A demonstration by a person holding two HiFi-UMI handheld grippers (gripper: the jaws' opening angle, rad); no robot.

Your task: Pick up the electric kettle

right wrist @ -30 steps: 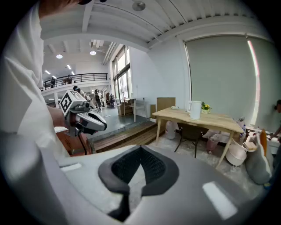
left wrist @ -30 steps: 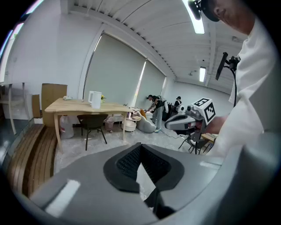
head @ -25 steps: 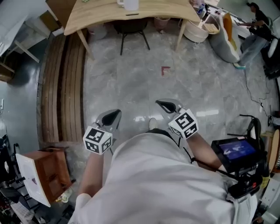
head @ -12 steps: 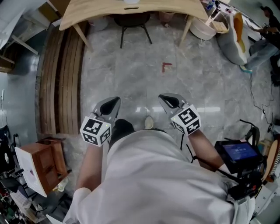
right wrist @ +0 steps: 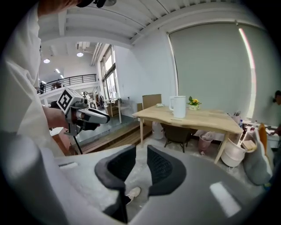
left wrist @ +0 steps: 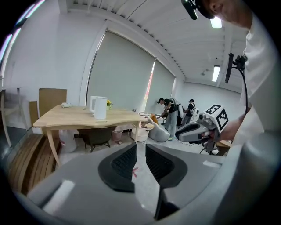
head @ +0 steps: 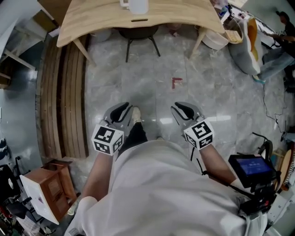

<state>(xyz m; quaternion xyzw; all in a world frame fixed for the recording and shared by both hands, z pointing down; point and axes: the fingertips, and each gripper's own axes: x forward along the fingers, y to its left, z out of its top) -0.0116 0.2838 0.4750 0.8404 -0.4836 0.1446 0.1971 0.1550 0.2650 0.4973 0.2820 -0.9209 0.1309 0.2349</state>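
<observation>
Head view: the left gripper [head: 120, 112] and right gripper [head: 184, 110] hang over the floor. The white electric kettle [head: 137, 5] stands on the wooden table [head: 92, 18], far ahead of both.

Left gripper view: its jaws are opening, with nothing between them.

Right gripper view: its jaws are a little apart and empty.

I think reaching, gripping and lifting are all still left to do.

Both grippers were out over the grey floor. The left gripper [head: 123, 109] had its jaws opening with nothing between them, and a shoe [head: 136, 115] was just right of its fingers. The right gripper [head: 179, 108] sat alongside, well apart. A red floor mark [head: 176, 82] lay ahead of the fingers. Way past that stood the wooden table [head: 92, 18], with the white kettle [head: 137, 5] on top and a chair [head: 138, 33] tucked under.
</observation>
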